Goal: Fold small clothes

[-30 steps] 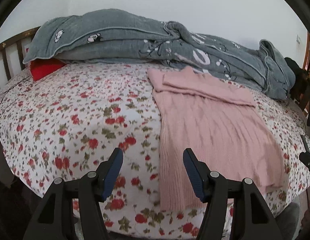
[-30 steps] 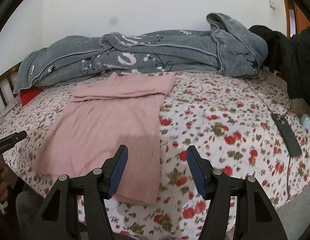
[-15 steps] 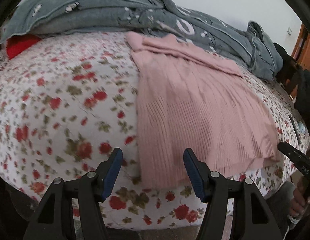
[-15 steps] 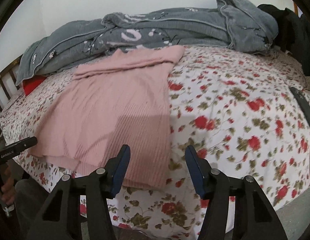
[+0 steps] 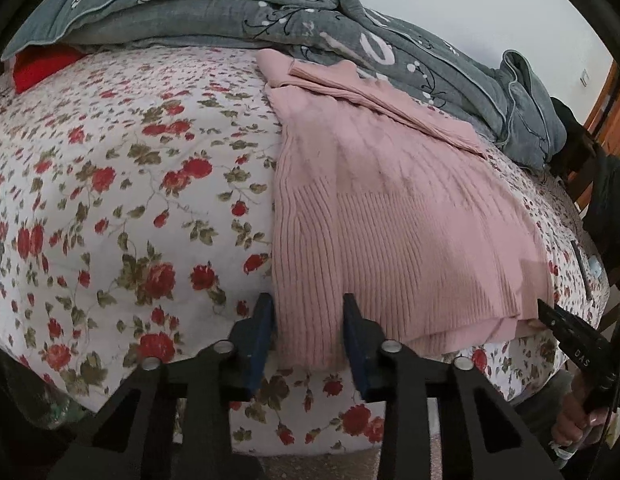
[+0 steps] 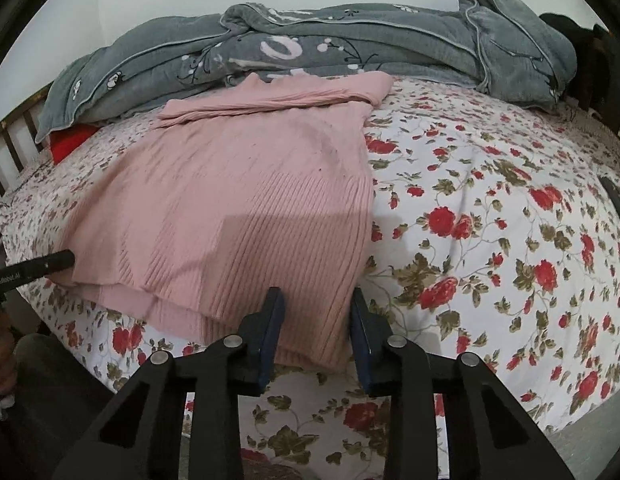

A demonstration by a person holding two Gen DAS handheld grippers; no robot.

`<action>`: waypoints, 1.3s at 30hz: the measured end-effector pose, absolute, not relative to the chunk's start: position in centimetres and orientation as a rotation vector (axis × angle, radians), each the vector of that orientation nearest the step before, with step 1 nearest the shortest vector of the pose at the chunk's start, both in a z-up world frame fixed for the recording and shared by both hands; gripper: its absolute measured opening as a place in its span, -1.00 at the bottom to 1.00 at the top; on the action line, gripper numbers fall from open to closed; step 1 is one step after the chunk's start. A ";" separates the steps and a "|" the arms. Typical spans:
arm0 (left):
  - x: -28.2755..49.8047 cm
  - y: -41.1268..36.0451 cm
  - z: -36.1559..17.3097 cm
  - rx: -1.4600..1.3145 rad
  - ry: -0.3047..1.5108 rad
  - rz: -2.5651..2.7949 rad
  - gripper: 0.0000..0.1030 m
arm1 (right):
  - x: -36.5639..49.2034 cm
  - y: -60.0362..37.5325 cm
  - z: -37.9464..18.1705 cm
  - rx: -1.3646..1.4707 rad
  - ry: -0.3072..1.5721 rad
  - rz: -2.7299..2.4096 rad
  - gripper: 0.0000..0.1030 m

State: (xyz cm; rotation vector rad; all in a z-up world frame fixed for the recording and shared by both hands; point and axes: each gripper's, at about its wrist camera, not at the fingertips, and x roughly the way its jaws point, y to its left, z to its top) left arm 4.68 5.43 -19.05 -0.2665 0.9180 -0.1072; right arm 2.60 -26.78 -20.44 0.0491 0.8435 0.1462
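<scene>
A pink ribbed knit garment (image 5: 390, 208) lies flat on the floral bedsheet (image 5: 121, 184), its sleeves folded across the top. My left gripper (image 5: 307, 320) is open, its jaws on either side of the garment's near left hem corner. My right gripper (image 6: 316, 312) is open, its jaws on either side of the near right hem corner of the garment (image 6: 245, 208). Each gripper's tip shows at the edge of the other's view, the right gripper (image 5: 550, 314) and the left gripper (image 6: 65, 258), both at the hem.
A grey quilt (image 5: 269, 12) is piled along the far side of the bed. A red item (image 5: 41, 66) lies at the far left. A dark phone (image 6: 618, 204) lies on the floral sheet (image 6: 490, 208) at the right. The bed's front edge is just below the grippers.
Both grippers have moved forward and down to the garment's near hem, and their jaws have narrowed around the hem corners.
</scene>
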 end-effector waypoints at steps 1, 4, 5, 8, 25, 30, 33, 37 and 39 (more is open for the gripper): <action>4.6 5.4 -19.1 -0.269 0.919 -0.106 -0.50 | 2.7 -26.8 -20.5 0.056 0.848 0.148 -0.37; 4.4 5.4 -19.2 -0.301 0.914 -0.103 -0.67 | 2.8 -26.9 -20.3 0.052 0.859 0.151 -0.40; 4.4 5.4 -19.2 -0.314 0.915 -0.105 -0.74 | 2.8 -26.8 -20.3 0.048 0.864 0.155 -0.45; 4.3 5.3 -19.0 -0.324 0.911 -0.101 -0.82 | 2.8 -26.7 -20.0 0.048 0.873 0.168 -0.76; 4.9 7.5 -12.9 -0.436 0.814 -0.119 -0.85 | 2.3 -27.6 -13.1 0.100 0.754 0.191 -0.90; 6.0 7.5 -10.5 -0.429 0.790 -0.135 -0.85 | 3.3 -28.1 -10.2 0.142 0.715 0.201 -0.90; 7.2 7.7 -9.3 -0.433 0.779 -0.142 -0.85 | 4.4 -28.1 -9.0 0.173 0.706 0.214 -0.90; 8.9 7.6 -7.3 -0.406 0.750 -0.138 -0.85 | 6.3 -27.6 -7.4 0.178 0.688 0.228 -0.90; 10.0 7.6 -6.5 -0.397 0.739 -0.136 -0.85 | 7.5 -27.4 -6.5 0.179 0.675 0.239 -0.90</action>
